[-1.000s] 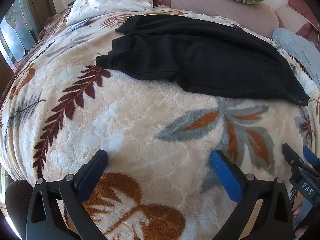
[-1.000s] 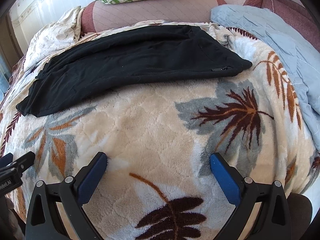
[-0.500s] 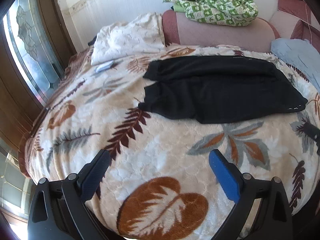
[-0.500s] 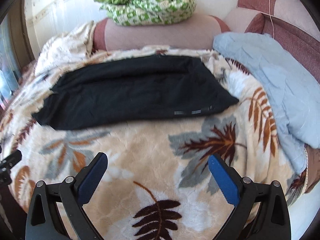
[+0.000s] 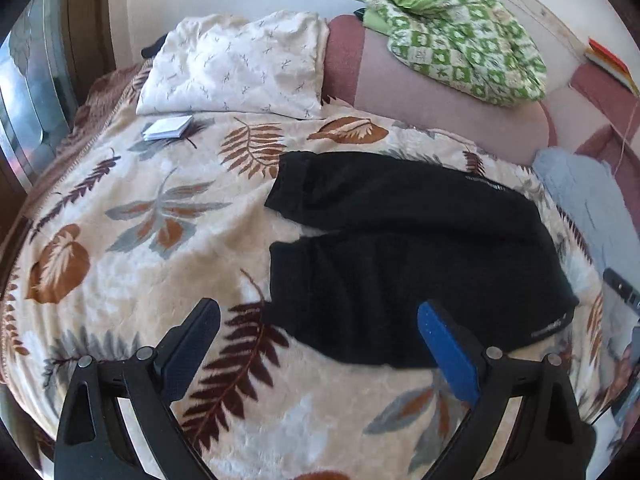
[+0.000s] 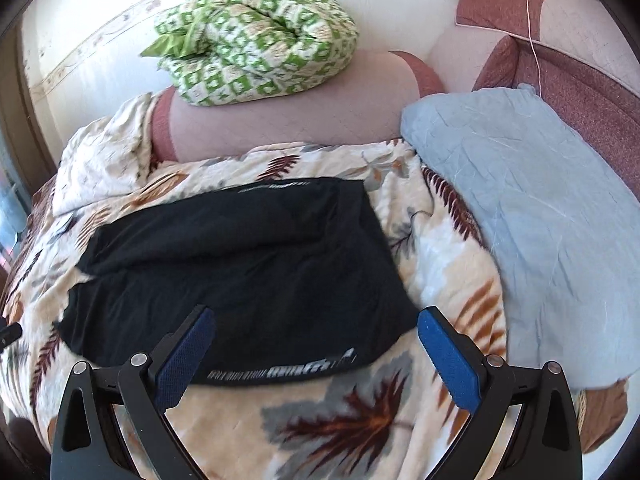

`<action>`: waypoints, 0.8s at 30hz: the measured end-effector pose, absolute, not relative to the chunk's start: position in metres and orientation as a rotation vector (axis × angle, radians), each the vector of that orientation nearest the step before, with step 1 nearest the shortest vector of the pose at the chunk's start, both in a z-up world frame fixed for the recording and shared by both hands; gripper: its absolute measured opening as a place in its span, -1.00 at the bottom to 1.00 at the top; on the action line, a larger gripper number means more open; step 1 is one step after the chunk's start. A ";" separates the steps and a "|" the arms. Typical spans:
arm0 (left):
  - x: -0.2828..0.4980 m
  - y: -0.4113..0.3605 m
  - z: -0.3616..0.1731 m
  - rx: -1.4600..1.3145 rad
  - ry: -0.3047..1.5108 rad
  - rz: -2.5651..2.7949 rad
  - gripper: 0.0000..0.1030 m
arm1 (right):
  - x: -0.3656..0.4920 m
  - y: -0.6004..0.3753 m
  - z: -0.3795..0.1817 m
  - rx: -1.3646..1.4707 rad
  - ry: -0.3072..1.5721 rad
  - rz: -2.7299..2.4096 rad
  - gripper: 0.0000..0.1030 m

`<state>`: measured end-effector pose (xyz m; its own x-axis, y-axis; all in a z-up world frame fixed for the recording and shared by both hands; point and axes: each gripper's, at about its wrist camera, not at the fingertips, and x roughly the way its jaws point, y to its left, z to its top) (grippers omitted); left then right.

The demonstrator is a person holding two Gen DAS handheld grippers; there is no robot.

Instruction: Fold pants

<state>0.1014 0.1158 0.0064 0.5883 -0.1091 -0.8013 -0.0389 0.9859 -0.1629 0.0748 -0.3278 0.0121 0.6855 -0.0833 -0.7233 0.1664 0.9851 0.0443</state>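
Nearest, both grippers hover spread and empty: the right gripper [image 6: 314, 330] over the waistband, the left gripper [image 5: 318, 330] by the leg cuffs. Beyond lie the black pants [image 5: 408, 256], long axis running left-right across the leaf-print blanket [image 5: 132, 248].

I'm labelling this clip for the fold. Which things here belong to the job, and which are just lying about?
Belong to the job:
pants
left gripper, open
right gripper, open
leaf blanket, the folding surface

Just lying about:
green quilt
blue cover
white pillow
small booklet
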 end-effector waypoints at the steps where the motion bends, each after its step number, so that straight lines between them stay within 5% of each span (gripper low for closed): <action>1: 0.119 0.124 0.004 -0.210 0.952 -0.049 0.86 | 0.085 -0.331 0.013 0.108 0.809 -0.142 1.00; 7: 0.210 0.154 -0.028 -0.331 1.016 -0.039 0.58 | 0.176 -0.348 0.010 0.138 0.868 -0.089 0.99; 24: 0.360 0.155 -0.087 -0.351 1.080 -0.165 0.58 | 0.391 -0.318 -0.083 0.064 1.115 0.098 0.97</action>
<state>0.3604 0.1548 -0.0866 0.4658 -0.3009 -0.8321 -0.0387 0.9326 -0.3589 0.3909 -0.3183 -0.0826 0.4364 0.1106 -0.8929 -0.0467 0.9939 0.1003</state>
